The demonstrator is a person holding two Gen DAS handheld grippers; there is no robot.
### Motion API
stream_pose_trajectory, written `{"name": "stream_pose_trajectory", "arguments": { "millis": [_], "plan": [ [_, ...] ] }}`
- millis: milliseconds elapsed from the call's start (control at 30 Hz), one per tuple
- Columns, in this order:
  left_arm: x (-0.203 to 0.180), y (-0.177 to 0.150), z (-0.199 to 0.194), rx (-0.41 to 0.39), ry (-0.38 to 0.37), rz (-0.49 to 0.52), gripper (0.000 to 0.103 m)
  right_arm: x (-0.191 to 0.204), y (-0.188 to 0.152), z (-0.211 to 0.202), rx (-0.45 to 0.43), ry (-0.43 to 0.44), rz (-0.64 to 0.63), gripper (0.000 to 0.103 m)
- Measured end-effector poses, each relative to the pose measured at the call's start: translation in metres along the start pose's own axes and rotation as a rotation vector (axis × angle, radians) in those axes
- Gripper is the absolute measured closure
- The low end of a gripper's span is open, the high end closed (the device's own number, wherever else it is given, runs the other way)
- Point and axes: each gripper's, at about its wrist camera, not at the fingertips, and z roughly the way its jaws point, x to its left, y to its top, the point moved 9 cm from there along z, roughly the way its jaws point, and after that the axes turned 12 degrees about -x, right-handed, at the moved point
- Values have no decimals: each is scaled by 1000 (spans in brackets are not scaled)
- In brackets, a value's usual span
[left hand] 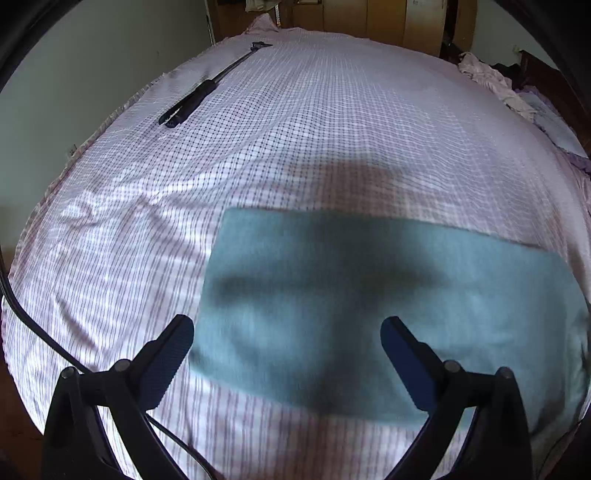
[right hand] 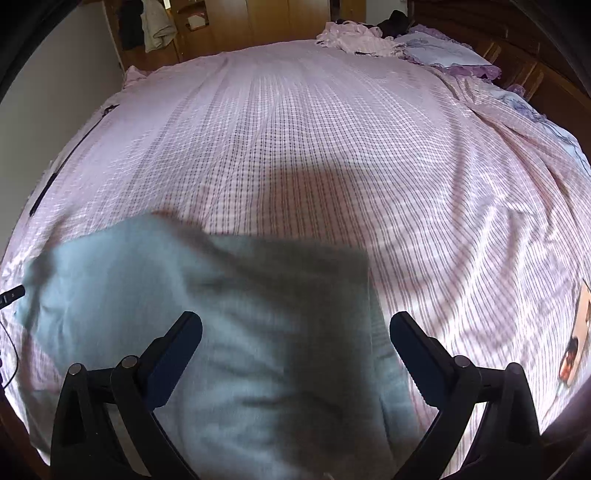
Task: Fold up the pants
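Observation:
Light blue pants (left hand: 362,295) lie flat as a folded rectangle on the checked pink bedsheet (left hand: 295,129), blurred by motion. My left gripper (left hand: 287,328) hovers over their near left part, open, with nothing between its fingers. In the right wrist view the same pants (right hand: 229,325) fill the lower middle, with a raised wrinkled corner at the upper left. My right gripper (right hand: 295,325) hangs open above their right half, empty. Dark shadows of the grippers fall across the cloth.
A long black stick-like tool (left hand: 207,88) lies on the sheet at the far left. Crumpled pink laundry (right hand: 354,37) and a purple pillow (right hand: 443,51) sit at the far right. A black cable (left hand: 33,328) runs along the bed's left edge. Wooden wardrobes (right hand: 258,22) stand behind.

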Motion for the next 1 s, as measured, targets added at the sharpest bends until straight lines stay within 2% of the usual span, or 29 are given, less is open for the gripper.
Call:
{"name": "stream_pose_trajectory", "arguments": {
  "millis": [267, 467, 600, 700, 800, 1000],
  "plan": [
    [7, 16, 42, 31, -7, -6, 0, -5, 22, 47, 53, 2, -23, 4],
    [11, 12, 70, 68, -18, -1, 0, -6, 15, 80, 120, 16, -73, 4],
    [9, 8, 81, 52, -33, 18, 0, -10, 2, 103, 194, 44, -76, 4],
    [6, 4, 84, 34, -45, 56, 0, -12, 0, 108, 205, 75, -90, 4],
    [4, 1, 87, 31, -75, 43, 0, -12, 0, 107, 226, 85, -115, 4],
    [4, 1, 89, 46, -91, 59, 0, -5, 2, 92, 272, 127, -198, 22]
  ]
}}
